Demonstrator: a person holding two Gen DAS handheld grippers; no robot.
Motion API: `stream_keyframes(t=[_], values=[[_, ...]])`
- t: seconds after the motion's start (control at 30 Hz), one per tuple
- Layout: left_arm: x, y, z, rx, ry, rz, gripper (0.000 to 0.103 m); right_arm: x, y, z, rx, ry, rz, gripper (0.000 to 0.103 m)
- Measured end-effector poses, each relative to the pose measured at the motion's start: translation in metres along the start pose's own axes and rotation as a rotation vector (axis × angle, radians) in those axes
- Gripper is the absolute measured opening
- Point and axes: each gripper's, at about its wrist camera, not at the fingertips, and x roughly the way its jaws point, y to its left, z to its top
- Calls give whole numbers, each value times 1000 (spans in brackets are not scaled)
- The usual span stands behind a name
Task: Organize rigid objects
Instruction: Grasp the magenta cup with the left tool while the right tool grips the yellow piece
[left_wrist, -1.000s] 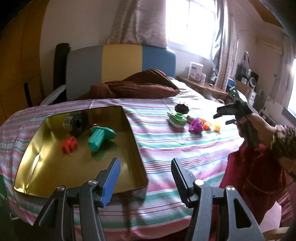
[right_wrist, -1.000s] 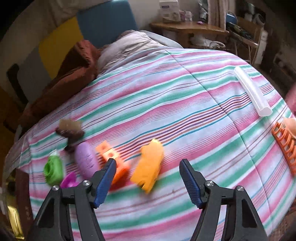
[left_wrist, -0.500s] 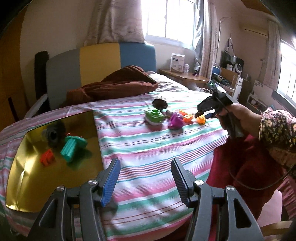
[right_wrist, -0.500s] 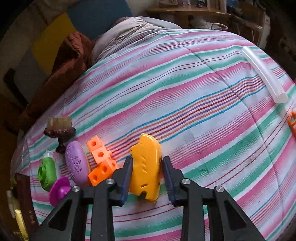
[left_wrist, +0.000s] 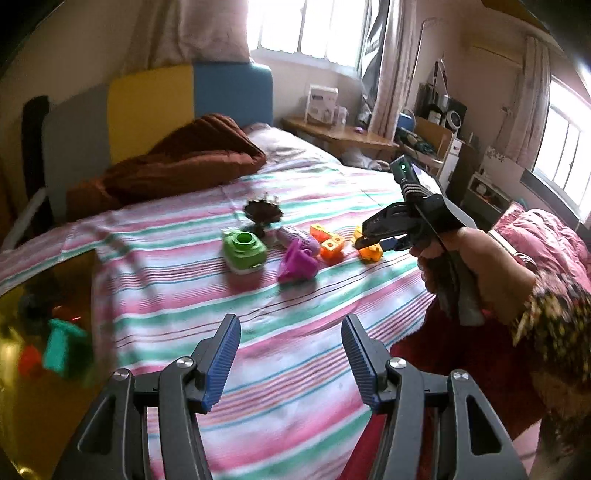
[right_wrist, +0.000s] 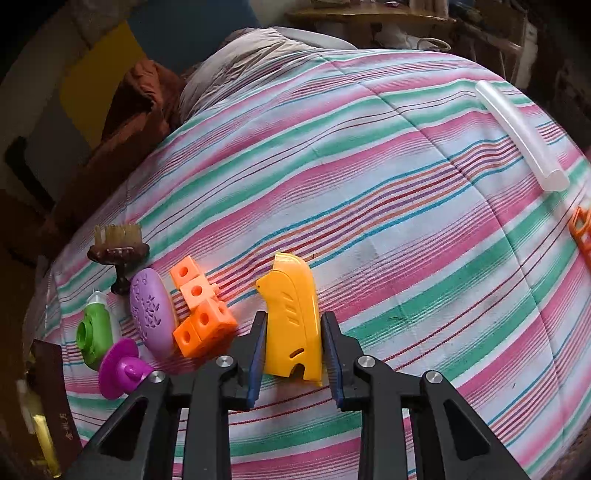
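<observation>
My right gripper (right_wrist: 293, 345) is shut on a yellow plastic piece (right_wrist: 291, 317) on the striped bedspread; it also shows in the left wrist view (left_wrist: 369, 245). Left of it lie orange cubes (right_wrist: 199, 314), a purple oval (right_wrist: 152, 312), a green toy (right_wrist: 94, 332), a magenta spool (right_wrist: 120, 367) and a brown brush (right_wrist: 118, 251). My left gripper (left_wrist: 290, 356) is open and empty above the bedspread, near the gold tin (left_wrist: 22, 398). The tin holds a teal piece (left_wrist: 61, 349) and a red piece (left_wrist: 29, 363).
A clear tube (right_wrist: 517, 134) and an orange rack (right_wrist: 581, 230) lie at the bed's right side. A brown blanket (left_wrist: 177, 166) lies at the headboard. A wooden desk (left_wrist: 340, 134) stands behind the bed.
My right gripper closed on the yellow piece. My left gripper swung right, so the tin slid to the view's left edge.
</observation>
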Motion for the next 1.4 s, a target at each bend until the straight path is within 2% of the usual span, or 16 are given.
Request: stream_keyframes(t=[0.13,0.4,0.63,0.8,0.9,0.97,1.27,1.4], values=[[29,-3,15,3,37,1,58,1,4,-2,-17,2,-13,29],[84,-11,36,57,79,63,58,2,2,0,-15,7,-7,29],[122,-15,51,44,109,81,58,3,0,4,-5,12,2,29],[150,-35,55,143,109,99,58,3,0,3,-9,12,-1,29],[167,-39,52,189,127,135,56,3,0,4,-6,12,1,29],[173,-38,48,193,122,119,46,3,0,3,-8,12,0,29],[166,-25,35,142,52,71,44,4,-2,4,-2,11,5,29],[154,-22,28,134,17,74,43,4,-4,6,20,3,23,29]])
